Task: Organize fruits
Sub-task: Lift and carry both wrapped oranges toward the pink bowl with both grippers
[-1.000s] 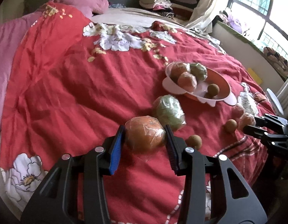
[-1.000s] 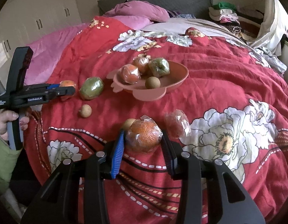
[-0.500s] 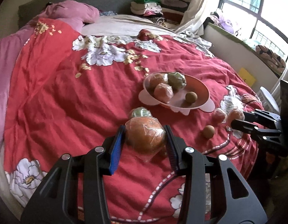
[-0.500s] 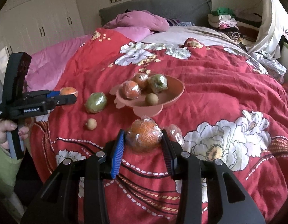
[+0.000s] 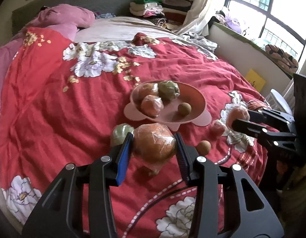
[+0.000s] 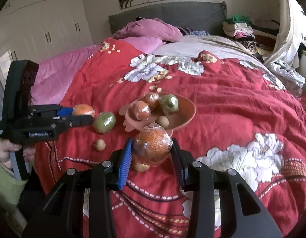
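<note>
A pink fruit bowl (image 5: pixel 194 99) (image 6: pixel 187 111) sits on the red bedspread, holding two wrapped oranges, a wrapped green fruit and a small brown fruit. My left gripper (image 5: pixel 153 145) is shut on a wrapped orange (image 5: pixel 153 142) and holds it above the bed, near the bowl. My right gripper (image 6: pixel 152 151) is shut on another wrapped orange (image 6: pixel 153 146), lifted in front of the bowl. A wrapped green fruit (image 6: pixel 104 120) (image 5: pixel 121 131) and small brown fruits (image 5: pixel 203 147) (image 6: pixel 100 144) (image 6: pixel 140 166) lie loose on the spread. A small wrapped reddish fruit (image 5: pixel 217 128) lies right of the bowl.
The bed has pink pillows (image 6: pixel 151 29) at the head and a pile of clothes (image 6: pixel 240 31) at the far right. White wardrobes (image 6: pixel 50 23) stand left. A window and ledge (image 5: pixel 252 39) run along the right side. The bed's near edge is just below both grippers.
Both grippers have risen with their oranges and moved closer to the bowl. The loose fruits on the spread have not moved.
</note>
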Demonstrator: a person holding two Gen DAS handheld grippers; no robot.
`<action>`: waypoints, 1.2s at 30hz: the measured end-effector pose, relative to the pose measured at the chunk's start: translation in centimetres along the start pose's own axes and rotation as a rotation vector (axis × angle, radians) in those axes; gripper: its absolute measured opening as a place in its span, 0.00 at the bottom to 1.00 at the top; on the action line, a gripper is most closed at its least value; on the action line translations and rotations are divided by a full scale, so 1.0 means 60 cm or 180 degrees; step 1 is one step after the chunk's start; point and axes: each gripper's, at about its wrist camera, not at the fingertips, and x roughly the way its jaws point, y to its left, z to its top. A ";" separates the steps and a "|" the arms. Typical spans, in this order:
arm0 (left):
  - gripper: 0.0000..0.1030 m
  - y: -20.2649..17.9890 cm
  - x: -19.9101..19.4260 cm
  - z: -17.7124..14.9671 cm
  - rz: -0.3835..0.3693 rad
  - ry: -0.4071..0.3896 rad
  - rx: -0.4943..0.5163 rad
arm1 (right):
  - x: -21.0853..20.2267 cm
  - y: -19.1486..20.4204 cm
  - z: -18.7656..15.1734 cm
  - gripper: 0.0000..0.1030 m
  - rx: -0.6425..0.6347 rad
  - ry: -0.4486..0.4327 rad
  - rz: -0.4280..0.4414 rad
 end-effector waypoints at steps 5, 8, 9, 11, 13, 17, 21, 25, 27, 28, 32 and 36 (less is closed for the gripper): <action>0.33 -0.017 0.011 0.010 -0.0044 0.0016 0.0026 | 0.006 -0.004 0.018 0.36 0.0001 -0.0056 0.0026; 0.33 -0.026 0.018 0.016 -0.0068 0.0019 0.0044 | 0.008 -0.009 0.025 0.36 0.0024 -0.0073 0.0043; 0.33 -0.028 0.019 0.018 -0.0070 0.0016 0.0045 | 0.009 -0.010 0.027 0.36 0.0020 -0.0075 0.0044; 0.33 -0.031 0.022 0.021 -0.0085 0.0015 0.0052 | 0.009 -0.013 0.031 0.36 0.0014 -0.0083 0.0048; 0.33 -0.034 0.026 0.025 -0.0084 0.0019 0.0055 | 0.010 -0.014 0.033 0.36 0.0010 -0.0087 0.0050; 0.33 -0.035 0.028 0.027 -0.0090 0.0014 0.0051 | 0.013 -0.017 0.041 0.36 -0.0020 -0.0101 0.0055; 0.33 -0.038 0.035 0.035 -0.0085 0.0030 0.0051 | 0.022 -0.024 0.055 0.36 -0.0037 -0.0101 0.0052; 0.33 -0.039 0.044 0.039 -0.0079 0.0057 0.0054 | 0.030 -0.031 0.070 0.36 -0.0060 -0.0106 0.0033; 0.33 -0.038 0.048 0.042 -0.0079 0.0066 0.0057 | 0.035 -0.033 0.079 0.36 -0.0075 -0.0102 0.0036; 0.33 -0.037 0.049 0.042 -0.0076 0.0064 0.0058 | 0.037 -0.035 0.084 0.36 -0.0079 -0.0110 0.0025; 0.33 -0.037 0.054 0.048 -0.0076 0.0063 0.0065 | 0.046 -0.037 0.107 0.36 -0.0122 -0.0114 0.0039; 0.33 -0.037 0.063 0.054 -0.0086 0.0093 0.0078 | 0.058 -0.039 0.126 0.36 -0.0181 -0.0074 0.0087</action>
